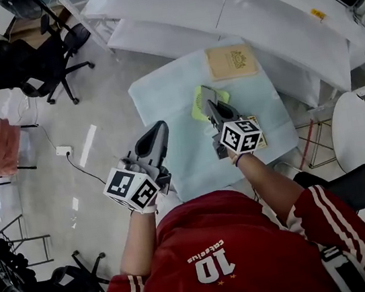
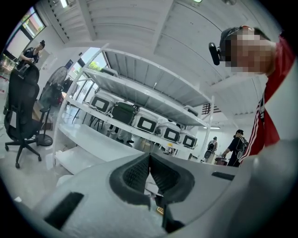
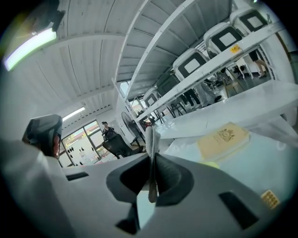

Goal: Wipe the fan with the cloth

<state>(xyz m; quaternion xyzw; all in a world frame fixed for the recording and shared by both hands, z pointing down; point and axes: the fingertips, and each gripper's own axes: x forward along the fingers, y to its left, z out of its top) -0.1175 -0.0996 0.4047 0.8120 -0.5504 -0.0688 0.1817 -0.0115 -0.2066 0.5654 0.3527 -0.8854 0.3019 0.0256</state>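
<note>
Head view: the right tongs (image 1: 212, 105) reach out over the counter (image 1: 163, 104), just above a yellow-green cloth (image 1: 197, 110) that lies flat on it. A thin grey piece pokes forward from them. It is probably the folded fan (image 1: 206, 93), though it shows too small here to be sure. The left tongs (image 1: 159, 129) hang off the counter's near left edge, apart from the cloth. A tan book (image 1: 231, 61) lies farther back.

Left gripper view: the left tongs (image 2: 150, 162) are pressed fully together with nothing between the pads, and they point up toward the shelves.

Right gripper view: the right tongs (image 3: 152, 162) are clamped on the fan (image 3: 151, 139), which stands upright with only its lower end pinched.

That narrow hold is the weak point, since rubbing pressure could twist the fan or pull it out. The loose cloth may also slide or bunch on the smooth counter. The left tongs must first open and come across to the cloth, and a hasty grab could catch the counter's cover.
</note>
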